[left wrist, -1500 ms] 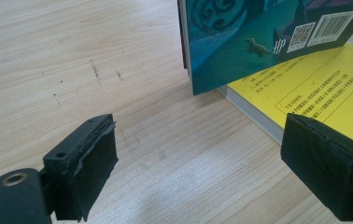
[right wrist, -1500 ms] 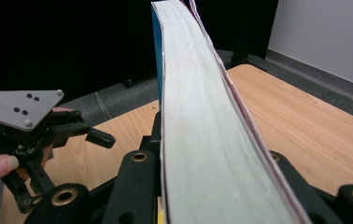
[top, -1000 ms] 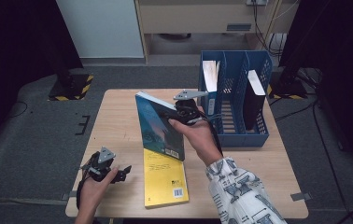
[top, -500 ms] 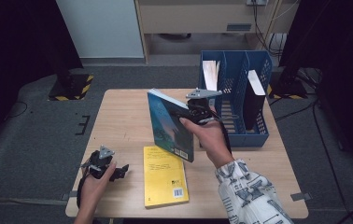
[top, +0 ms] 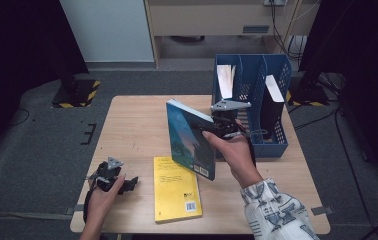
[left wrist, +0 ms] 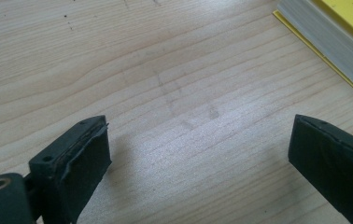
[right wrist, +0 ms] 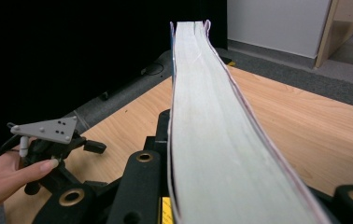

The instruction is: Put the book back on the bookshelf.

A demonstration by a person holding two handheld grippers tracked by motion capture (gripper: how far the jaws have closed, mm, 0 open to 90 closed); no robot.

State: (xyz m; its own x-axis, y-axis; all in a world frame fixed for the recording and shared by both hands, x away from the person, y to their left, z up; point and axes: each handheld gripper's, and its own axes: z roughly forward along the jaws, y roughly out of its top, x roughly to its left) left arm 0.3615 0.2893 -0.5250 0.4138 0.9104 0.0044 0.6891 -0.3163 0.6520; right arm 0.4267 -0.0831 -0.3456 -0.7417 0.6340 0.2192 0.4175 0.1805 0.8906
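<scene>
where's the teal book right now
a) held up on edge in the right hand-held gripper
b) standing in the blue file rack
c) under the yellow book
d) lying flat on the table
a, the right hand-held gripper is clamped on the teal book, which is raised on edge above the table, with the yellow book lying flat below and the blue file rack off to the side.

In your right gripper view the teal book runs off the bottom edge and covers the fingers, so you cannot see the pads on it. In the high view its cover print is too blurred to read, as is the small text on the yellow book. Your left gripper view cuts that yellow book off at the top right corner, and both fingers at the bottom.
</scene>
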